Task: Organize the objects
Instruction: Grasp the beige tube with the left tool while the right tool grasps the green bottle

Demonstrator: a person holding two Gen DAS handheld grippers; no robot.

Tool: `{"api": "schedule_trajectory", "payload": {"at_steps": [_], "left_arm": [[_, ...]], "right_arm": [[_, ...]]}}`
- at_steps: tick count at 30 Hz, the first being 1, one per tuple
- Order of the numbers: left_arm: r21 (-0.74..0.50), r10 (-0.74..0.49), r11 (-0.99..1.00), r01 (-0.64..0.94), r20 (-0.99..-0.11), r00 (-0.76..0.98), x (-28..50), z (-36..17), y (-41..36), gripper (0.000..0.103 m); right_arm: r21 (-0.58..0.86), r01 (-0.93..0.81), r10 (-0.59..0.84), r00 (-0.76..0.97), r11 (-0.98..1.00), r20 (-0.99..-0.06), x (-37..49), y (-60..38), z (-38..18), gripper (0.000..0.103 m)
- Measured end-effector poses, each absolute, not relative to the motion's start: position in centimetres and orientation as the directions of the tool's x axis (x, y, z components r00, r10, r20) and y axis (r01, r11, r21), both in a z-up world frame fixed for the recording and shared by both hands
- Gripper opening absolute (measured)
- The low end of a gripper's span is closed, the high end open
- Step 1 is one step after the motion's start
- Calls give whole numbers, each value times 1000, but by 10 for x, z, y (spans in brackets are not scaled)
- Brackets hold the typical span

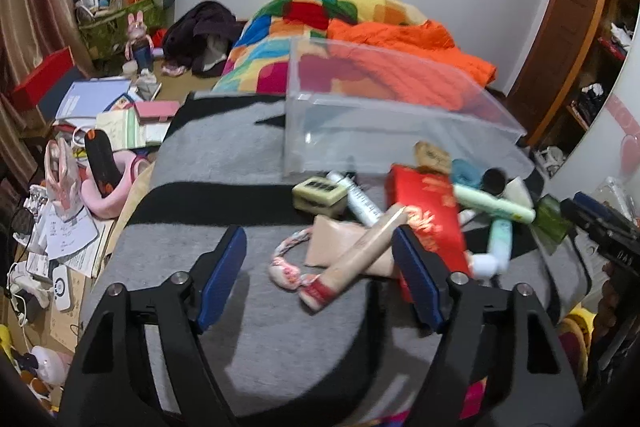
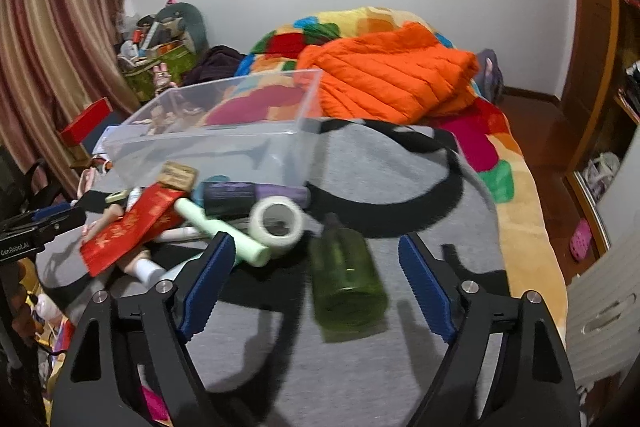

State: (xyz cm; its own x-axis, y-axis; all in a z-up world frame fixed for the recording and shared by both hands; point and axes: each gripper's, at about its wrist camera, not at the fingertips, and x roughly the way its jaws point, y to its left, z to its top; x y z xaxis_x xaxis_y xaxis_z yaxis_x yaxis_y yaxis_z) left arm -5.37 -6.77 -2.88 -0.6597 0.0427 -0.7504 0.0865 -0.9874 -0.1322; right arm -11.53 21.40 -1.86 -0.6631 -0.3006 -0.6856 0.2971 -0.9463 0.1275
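Left gripper with black arms and blue pads, fingers spread, nothing pinched; between them, untouched, a beige cosmetic tube with a red cap lying across a flat tan pouch, beside a pink floral fabric hair band. Right gripper likewise spread wide, over a translucent green plastic bottle lying on its side, apart from both pads. All on a grey blanket with black bands over a bed. Behind the pile, an empty clear plastic rectangular bin, upright. Heaped just before it: a red packet with gold lettering, a pale green tube, a white roll of tape, a dark purple bottle, a small cream box with dark slots. Farther back, a folded orange quilted jacket on a multicoloured patchwork blanket.
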Motion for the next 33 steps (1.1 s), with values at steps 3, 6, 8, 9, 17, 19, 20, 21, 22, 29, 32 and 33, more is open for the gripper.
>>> {"api": "schedule_trajectory", "payload": {"at_steps": [3,6,8,9,17,19,20,21,22,29,32,33], "left_arm": [[-139,69,-988,61,-768,-637,-53,-39,-68,68],[-143,94,-989,29,-772,-629,-50,-46,-61,66],[-112,80,-994,10,-770,-633,-49,-48,-53,65],[-100,73,-995,7,-768,-636,-49,-47,-51,64],[-77,72,-997,-20,-770,-634,-59,-49,-45,40],[-71,75,-997,-32,-768,-636,-59,-51,-44,32],[-83,88,-996,-37,-769,-633,-58,-51,-44,30],[-91,95,-995,-39,-768,-634,-58,-51,-44,26],[-98,100,-994,-39,-769,-632,-57,-51,-45,21],[-122,113,-992,-31,-761,-639,-51,-47,-46,14],[-133,117,-991,-27,-741,-661,-47,-38,-47,14],[-136,117,-990,-24,-736,-666,-46,-35,-48,14]], "right_arm": [[134,278,-289,-652,-951,-701,-119,222,-24,77],[141,269,-286,-636,-953,-717,-122,227,-31,74],[143,270,-286,-628,-952,-723,-124,226,-33,71],[142,270,-286,-627,-952,-725,-125,226,-34,68],[140,275,-282,-594,-951,-753,-138,219,-47,53],[150,274,-288,-584,-950,-759,-139,219,-51,41],[160,276,-297,-577,-948,-761,-139,219,-53,38],[168,273,-301,-576,-947,-760,-139,221,-53,38],[169,269,-299,-581,-948,-757,-138,221,-53,38],[148,259,-283,-630,-954,-723,-127,226,-40,38],[143,261,-283,-655,-955,-700,-121,227,-28,38],[147,263,-290,-663,-953,-691,-120,228,-24,38]]}}
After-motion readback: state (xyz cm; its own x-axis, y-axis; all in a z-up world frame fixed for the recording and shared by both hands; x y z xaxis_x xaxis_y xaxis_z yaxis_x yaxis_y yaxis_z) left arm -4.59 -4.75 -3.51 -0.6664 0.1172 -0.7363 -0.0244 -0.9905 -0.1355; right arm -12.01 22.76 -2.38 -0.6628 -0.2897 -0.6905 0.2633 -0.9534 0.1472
